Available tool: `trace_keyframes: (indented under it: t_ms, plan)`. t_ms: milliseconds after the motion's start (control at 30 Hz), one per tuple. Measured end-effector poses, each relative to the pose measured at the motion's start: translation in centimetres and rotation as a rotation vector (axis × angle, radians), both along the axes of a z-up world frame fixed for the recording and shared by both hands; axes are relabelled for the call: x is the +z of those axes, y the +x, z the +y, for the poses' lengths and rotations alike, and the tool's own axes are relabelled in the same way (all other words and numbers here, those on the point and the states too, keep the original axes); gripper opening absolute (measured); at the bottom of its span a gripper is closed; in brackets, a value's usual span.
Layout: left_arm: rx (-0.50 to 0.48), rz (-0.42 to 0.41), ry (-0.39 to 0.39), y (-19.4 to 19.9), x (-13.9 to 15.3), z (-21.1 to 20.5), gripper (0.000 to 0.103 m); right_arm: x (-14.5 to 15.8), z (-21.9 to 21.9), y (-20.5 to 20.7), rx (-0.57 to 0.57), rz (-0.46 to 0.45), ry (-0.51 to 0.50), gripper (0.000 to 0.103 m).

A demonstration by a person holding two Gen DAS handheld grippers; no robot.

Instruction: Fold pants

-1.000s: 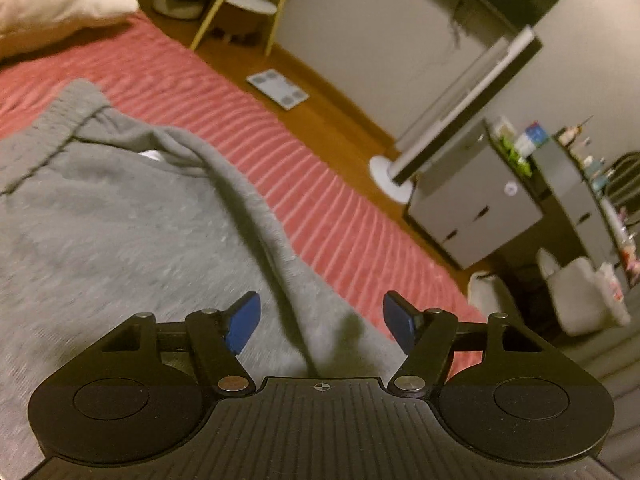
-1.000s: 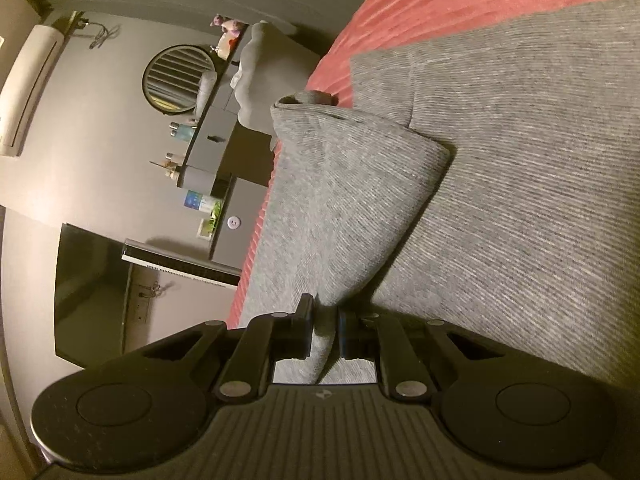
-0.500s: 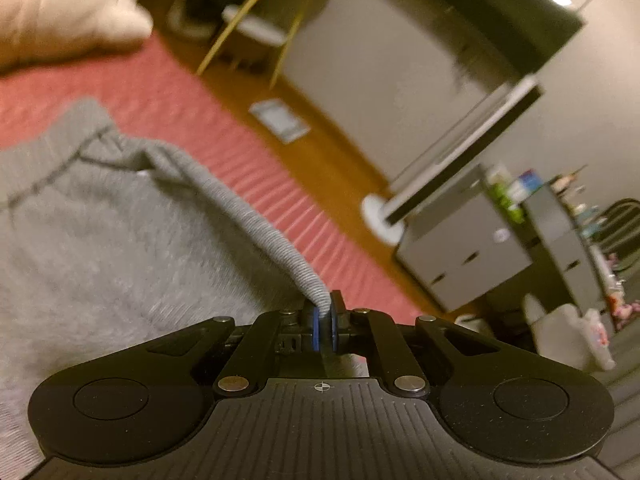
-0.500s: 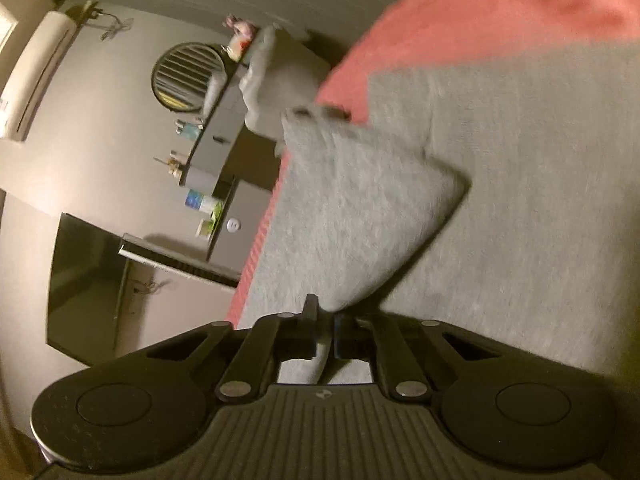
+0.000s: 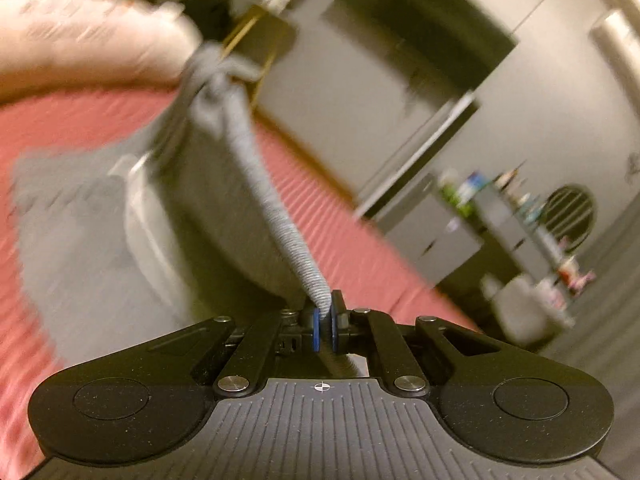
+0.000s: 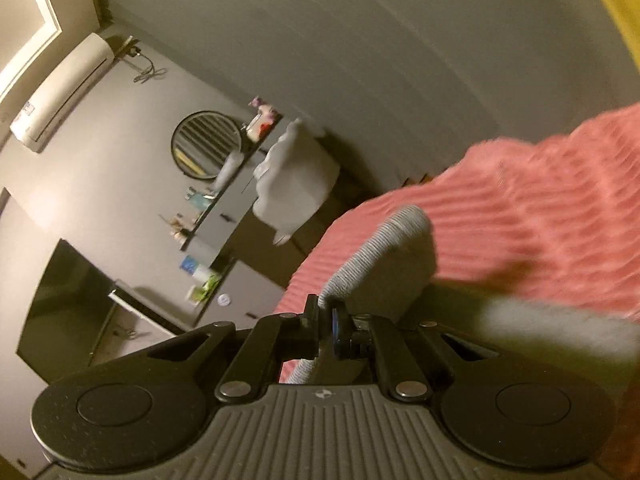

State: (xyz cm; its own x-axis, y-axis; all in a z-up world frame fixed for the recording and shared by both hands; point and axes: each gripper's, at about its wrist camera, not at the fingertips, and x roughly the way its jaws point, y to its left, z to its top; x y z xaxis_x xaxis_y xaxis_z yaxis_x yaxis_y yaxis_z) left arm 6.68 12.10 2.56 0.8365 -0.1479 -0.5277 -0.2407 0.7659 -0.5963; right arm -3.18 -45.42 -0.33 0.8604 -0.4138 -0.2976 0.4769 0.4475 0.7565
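The left hand-held gripper (image 5: 325, 322), black with blue pads, is pressed together on a fold of the grey ribbed-knit pants (image 5: 276, 216). The pinched edge runs as a taut, rope-like ridge from the pads up and away toward the top of the left wrist view, where the fabric bunches in a knot of folds. Below that ridge the rest of the grey cloth hangs and spreads, blurred, down onto the salmon-pink ribbed bedspread (image 5: 352, 236), with a pale inner lining or pocket patch (image 5: 140, 200) showing at the left. A cream-coloured pillow or cushion (image 5: 80, 44) lies at the far end of the bed, behind the bunched fabric.

The right hand-held gripper (image 6: 325, 326) is likewise clamped shut on the pants (image 6: 384, 264): a rounded grey loop of cloth rises from between its fingers and arches over to the right, above the pink bedspread (image 6: 540, 208). More grey fabric, strongly blurred, trails off toward the right edge of the right wrist view, and it is unclear how it lies there.

Beyond the bed stand a grey chest of drawers (image 6: 236, 292) crowded with small bottles and boxes, a round black-framed mirror (image 6: 206, 144) on the wall, a white wall-mounted air conditioner (image 6: 60, 88), and a dark flat screen (image 6: 64, 300) beside the drawers. A pale soft bag or bundle (image 6: 296, 176) sits near the foot of the bed.
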Motion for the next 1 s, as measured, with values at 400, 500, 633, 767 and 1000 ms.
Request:
trace_keyframes:
  t_ms: [400, 500, 633, 767, 1000]
  plan:
    - [0.278, 0.129, -0.041, 1.4, -4.1, 7.2, 0.078, -3.0, -1.8, 1.0, -0.014, 0.301, 0.148, 0.032]
    - [0.346, 0.14, -0.108, 2.8, -5.0, 9.1, 0.08, -4.8, -2.0, 1.7, 0.014, 0.299, 0.231, 0.033]
    - [0.383, 0.174, -0.199, 4.2, -7.1, 10.9, 0.067, -5.9, -1.9, 2.3, 0.053, 0.244, 0.286, 0.029]
    - [0.347, 0.201, -0.121, 5.5, -6.9, 10.5, 0.018, -5.4, -1.1, 3.1, 0.045, 0.304, 0.203, 0.007]
    - [0.327, 0.087, -0.073, 4.4, -2.8, 10.7, 0.012, -2.1, -0.2, 2.0, -0.008, 0.283, 0.026, 0.005]
